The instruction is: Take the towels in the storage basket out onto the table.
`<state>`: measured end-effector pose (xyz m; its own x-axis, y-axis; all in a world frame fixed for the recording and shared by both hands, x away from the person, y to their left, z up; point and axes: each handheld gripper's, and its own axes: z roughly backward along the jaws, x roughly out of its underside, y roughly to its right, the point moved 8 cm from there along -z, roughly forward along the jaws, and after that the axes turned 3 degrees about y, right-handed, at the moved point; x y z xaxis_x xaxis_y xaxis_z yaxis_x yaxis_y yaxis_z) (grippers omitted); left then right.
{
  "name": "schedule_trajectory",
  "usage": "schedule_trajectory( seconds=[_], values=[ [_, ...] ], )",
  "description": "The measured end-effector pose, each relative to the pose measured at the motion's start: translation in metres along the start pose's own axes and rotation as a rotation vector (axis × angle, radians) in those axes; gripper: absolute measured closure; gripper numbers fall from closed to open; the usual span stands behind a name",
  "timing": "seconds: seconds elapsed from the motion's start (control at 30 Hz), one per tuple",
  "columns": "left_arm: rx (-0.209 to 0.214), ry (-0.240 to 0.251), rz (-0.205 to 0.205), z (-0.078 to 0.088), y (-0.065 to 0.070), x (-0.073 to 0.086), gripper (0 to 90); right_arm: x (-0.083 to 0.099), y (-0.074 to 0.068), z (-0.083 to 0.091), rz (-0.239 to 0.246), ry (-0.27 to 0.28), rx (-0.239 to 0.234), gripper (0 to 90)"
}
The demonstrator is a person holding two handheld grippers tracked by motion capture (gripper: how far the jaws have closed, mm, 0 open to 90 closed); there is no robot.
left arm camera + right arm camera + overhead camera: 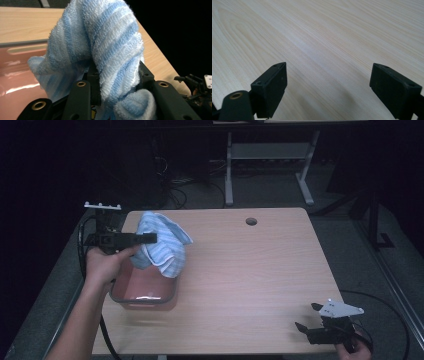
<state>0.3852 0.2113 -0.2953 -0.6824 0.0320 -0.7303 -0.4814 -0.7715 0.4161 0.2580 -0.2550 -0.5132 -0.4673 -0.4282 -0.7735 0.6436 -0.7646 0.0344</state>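
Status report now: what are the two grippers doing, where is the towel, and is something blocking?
Left gripper shut on blue striped towel, held above pink tub. Right gripper open, low over table. Nothing in the way.

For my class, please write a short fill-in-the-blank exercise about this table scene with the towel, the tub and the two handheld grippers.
1. The left gripper has its jaws shut on the blue-and-white striped terry ____.
2. The cloth hangs above the pink plastic tub with a grey ____.
3. The right gripper rests near the table's corner with its jaws ____.
4. The light wooden table has a round ____ near its far edge.

Missing words: towel; rim; open; hole
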Motion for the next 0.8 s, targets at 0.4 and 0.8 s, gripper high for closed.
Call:
schedule_trajectory(
  seconds=[0.4, 0.8],
  values=[
    [0.035, -0.026, -0.048, -0.017, 0.027, -0.011, 64.5, -0.001, 0.001, 0.0, 0.0, 0.0, 0.003, 13.8],
    [0.044, -0.062, -0.081, -0.044, 0.048, -0.014, 64.5, -0.002, 0.002, -0.001, -0.003, 0.003, 0.003, 13.8]
  ],
)
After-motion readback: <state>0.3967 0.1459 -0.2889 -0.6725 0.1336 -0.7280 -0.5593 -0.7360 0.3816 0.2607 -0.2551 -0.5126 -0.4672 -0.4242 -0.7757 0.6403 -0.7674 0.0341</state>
